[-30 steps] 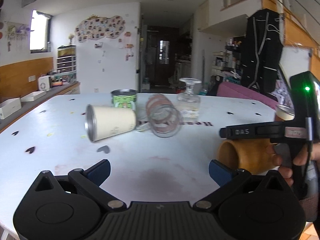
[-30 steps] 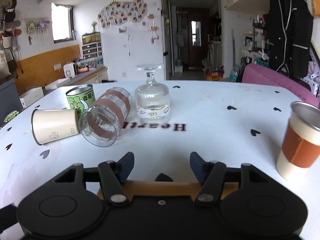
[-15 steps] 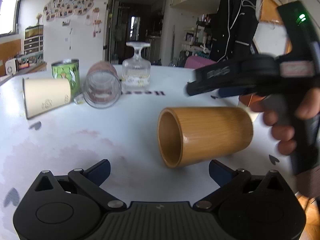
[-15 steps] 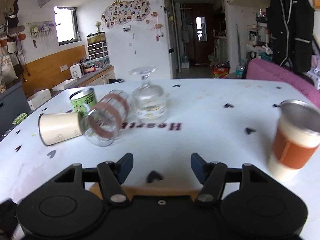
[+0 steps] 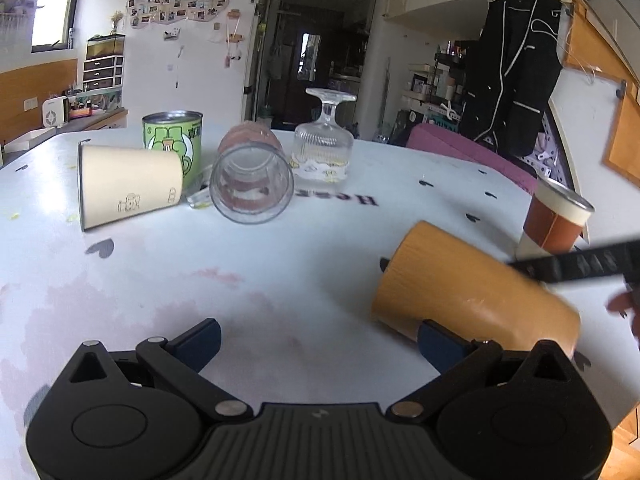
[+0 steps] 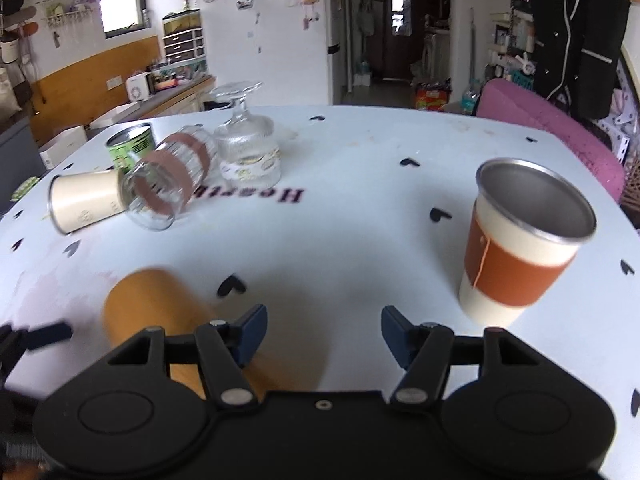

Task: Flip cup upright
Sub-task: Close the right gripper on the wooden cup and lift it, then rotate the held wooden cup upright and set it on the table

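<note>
One bamboo cup [image 5: 472, 300] lies sideways on the table [image 5: 280, 264], base pointing far-left.

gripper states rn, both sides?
Left gripper: open, holding nothing; bamboo cup lies by its right finger.
Right gripper: open, holding nothing; same cup beside its left finger.

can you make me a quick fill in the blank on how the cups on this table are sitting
1. The wooden cup lies on its ____.
2. The cup with the orange sleeve stands ____.
3. The stemmed glass rests with its foot pointing ____.
4. The green can stands behind the ____ paper cup.

Missing words: side; upright; up; cream
</note>
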The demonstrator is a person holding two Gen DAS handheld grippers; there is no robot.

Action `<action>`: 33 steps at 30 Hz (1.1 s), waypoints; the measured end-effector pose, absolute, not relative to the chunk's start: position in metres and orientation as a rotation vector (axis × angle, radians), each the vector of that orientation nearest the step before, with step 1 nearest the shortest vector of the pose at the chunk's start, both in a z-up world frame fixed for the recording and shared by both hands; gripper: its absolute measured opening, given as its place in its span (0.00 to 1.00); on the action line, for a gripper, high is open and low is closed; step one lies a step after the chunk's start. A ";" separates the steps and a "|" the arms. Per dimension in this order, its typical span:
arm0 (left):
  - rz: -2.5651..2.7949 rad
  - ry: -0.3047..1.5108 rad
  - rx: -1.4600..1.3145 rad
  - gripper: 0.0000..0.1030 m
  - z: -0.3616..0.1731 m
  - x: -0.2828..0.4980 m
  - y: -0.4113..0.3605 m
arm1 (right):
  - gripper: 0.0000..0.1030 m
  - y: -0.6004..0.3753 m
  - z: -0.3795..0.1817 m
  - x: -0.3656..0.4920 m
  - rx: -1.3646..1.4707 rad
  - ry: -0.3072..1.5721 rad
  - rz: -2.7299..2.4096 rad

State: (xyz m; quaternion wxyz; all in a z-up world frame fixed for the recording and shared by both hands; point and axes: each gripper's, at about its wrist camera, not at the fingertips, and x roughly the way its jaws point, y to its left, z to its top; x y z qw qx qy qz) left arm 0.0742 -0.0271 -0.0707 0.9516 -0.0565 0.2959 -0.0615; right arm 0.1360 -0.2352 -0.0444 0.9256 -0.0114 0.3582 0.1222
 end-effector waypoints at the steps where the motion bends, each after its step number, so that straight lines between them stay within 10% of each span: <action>1: -0.125 0.598 -0.114 1.00 -0.070 0.076 -0.027 | 0.62 -0.237 -0.045 0.132 -0.022 0.743 0.260; 25: -0.431 0.679 -0.305 0.94 -0.038 0.070 -0.032 | 0.68 -0.259 -0.027 0.100 0.297 0.684 0.350; 33: -0.468 0.805 -0.428 0.67 -0.059 0.088 -0.038 | 0.73 -0.253 -0.032 0.120 0.386 0.737 0.383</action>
